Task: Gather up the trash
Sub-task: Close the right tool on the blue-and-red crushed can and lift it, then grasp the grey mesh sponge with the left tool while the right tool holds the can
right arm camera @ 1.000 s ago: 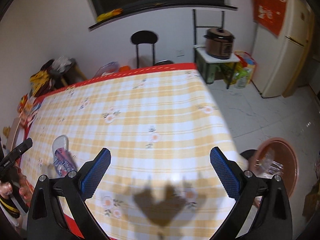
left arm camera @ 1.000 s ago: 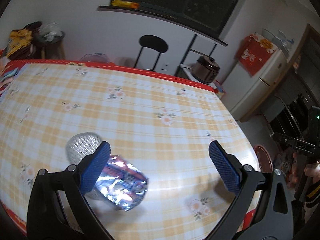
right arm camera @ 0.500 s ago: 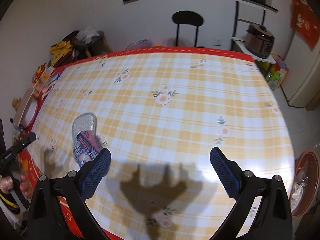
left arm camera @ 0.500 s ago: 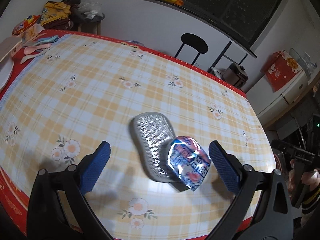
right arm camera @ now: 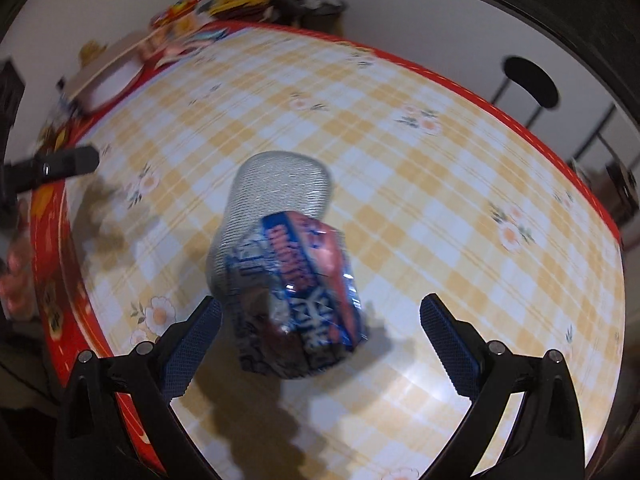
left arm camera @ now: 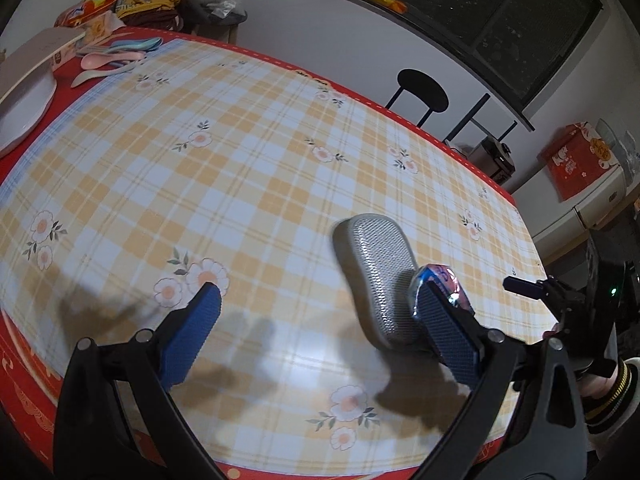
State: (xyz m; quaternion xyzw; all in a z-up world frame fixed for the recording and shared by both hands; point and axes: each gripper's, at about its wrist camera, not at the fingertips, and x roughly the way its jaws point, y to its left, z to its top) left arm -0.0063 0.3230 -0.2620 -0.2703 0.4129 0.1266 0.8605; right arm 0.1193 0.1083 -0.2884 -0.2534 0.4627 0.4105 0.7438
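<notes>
A crumpled blue and pink foil snack wrapper (right arm camera: 298, 296) lies on the checked tablecloth, its far end resting on a silver mesh oval pad (right arm camera: 280, 184). My right gripper (right arm camera: 320, 340) is open, with the wrapper just ahead between its jaws, nearer the left one. My left gripper (left arm camera: 320, 332) is open and empty above the table's near edge. In the left wrist view the pad (left arm camera: 378, 276) lies ahead to the right and the wrapper (left arm camera: 440, 280) sits partly behind the right finger.
A round table with a yellow checked cloth (left arm camera: 200, 176) and red border. White dishes (left arm camera: 24, 96), spoons (left arm camera: 116, 56) and snack packs (left arm camera: 88, 8) sit at its far left. A black chair (left arm camera: 422, 92), a rice cooker (left arm camera: 494, 158) and a fridge (left arm camera: 596, 196) stand beyond.
My right gripper has swung left and closed in on the wrapper, which now fills the space between its jaws. My left gripper has shifted left, so pad and wrapper sit further right.
</notes>
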